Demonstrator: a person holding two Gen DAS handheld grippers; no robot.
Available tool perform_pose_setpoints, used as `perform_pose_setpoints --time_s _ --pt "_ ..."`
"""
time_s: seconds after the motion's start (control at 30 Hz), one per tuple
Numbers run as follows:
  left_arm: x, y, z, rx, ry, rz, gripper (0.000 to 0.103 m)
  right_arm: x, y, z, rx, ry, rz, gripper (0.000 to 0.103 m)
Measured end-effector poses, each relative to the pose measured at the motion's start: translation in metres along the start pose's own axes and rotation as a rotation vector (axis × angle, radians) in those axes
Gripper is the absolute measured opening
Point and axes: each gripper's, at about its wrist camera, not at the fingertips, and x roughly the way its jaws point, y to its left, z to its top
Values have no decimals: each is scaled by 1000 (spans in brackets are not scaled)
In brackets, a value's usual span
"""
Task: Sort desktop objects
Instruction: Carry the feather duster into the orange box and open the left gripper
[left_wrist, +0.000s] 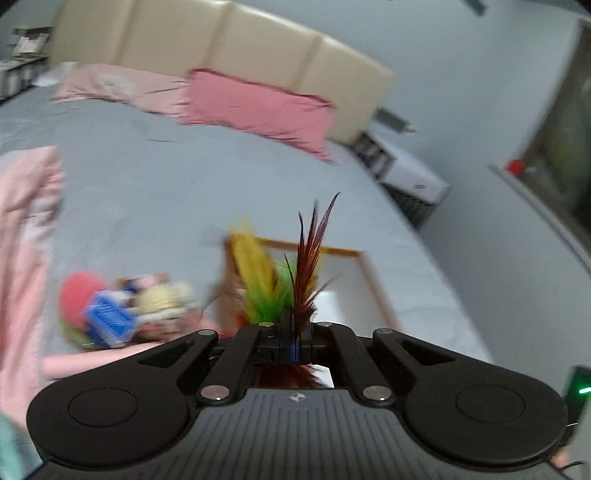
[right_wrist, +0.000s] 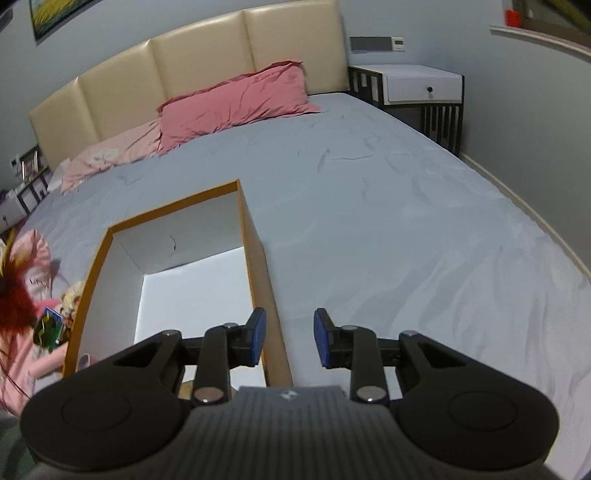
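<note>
My left gripper is shut on a feather toy. Its yellow, green and dark red plumes stick up past the fingertips, held above the grey bed. Beyond it lies an open cardboard box with an orange rim and a white inside. The right wrist view shows the same box empty. My right gripper hovers open over the box's right wall with nothing between its blue pads. The feather toy appears at that view's left edge. A pile of small items lies left of the box: a blue pack, a red ball and a beige plush.
A pink blanket lies under and beside the pile. Two pink pillows rest against the cream headboard. A white nightstand stands at the bed's far right corner. The grey sheet stretches right of the box.
</note>
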Motion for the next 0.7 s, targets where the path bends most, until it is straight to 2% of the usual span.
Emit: perform_pose_setpoints --time_s 0.07,0.3,0.53,0.7 --pt "8 -15 3 7 21 -67 0 -1 -6 -1 29 2 19 30" --pt "56 -64 -3 66 105 -175 0 -5 -16 -9 97 1 59 31" --pt "113 -79 -22 63 232 -236 0 -4 -28 -13 170 28 117 32" --pt "136 -89 -39 86 288 -220 0 -1 -29 -16 167 38 119 32"
